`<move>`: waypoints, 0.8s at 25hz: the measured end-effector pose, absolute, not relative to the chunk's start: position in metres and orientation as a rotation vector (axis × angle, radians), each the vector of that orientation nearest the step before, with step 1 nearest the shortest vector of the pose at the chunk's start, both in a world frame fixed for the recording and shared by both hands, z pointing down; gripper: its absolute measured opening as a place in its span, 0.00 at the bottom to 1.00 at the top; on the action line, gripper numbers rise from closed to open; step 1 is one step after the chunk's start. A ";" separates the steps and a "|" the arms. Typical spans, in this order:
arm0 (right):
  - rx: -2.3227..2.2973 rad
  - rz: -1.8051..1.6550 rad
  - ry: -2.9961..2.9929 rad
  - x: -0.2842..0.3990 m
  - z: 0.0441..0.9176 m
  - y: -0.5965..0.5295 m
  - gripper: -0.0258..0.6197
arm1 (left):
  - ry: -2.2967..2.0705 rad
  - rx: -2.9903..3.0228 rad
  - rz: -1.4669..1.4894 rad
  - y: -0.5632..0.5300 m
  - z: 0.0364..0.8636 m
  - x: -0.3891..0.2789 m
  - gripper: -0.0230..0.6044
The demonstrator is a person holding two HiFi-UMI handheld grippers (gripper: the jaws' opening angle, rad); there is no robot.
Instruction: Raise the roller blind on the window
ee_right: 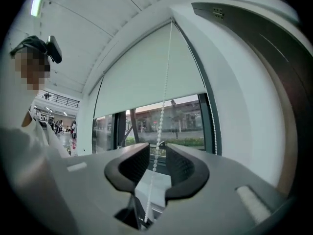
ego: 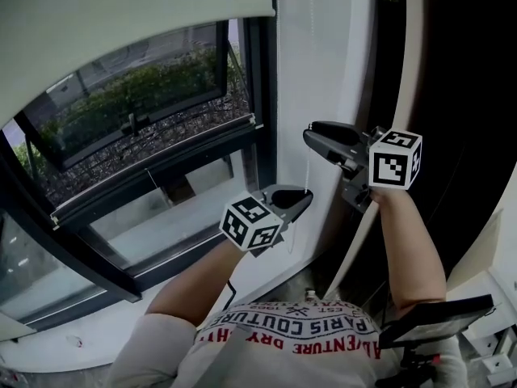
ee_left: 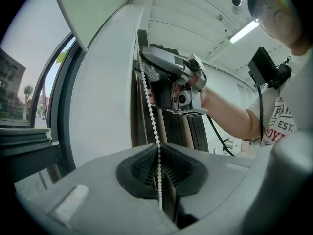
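You see the window (ego: 145, 136) at the left in the head view, with the roller blind (ego: 121, 23) covering only its top part and a white wall strip (ego: 315, 71) at its right. The right gripper view adds the blind's lower edge across the glass, with a street below it. Your right gripper (ego: 313, 138) is higher than your left gripper (ego: 300, 196), and both are near the wall strip. The gripper views show the bead chain (ee_left: 150, 106) clearly: the left jaws are pressed together on it, while the right jaws stand partly apart, with the chain hanging between them unpinched.
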State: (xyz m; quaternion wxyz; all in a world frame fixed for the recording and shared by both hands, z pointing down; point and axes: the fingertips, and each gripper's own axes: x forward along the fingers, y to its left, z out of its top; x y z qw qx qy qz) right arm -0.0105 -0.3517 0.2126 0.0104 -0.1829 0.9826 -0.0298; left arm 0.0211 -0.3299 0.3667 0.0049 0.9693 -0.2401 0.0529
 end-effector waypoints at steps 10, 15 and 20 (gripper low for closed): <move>-0.590 -0.104 3.088 -0.010 0.211 -0.357 0.06 | -0.802 3.066 0.200 -0.333 0.366 0.026 0.07; -0.638 0.006 3.102 -0.010 0.213 -0.357 0.06 | -0.832 3.071 0.205 -0.341 0.369 0.025 0.07; -0.686 0.052 3.088 -0.002 0.218 -0.358 0.06 | -0.851 3.086 0.204 -0.342 0.373 0.029 0.07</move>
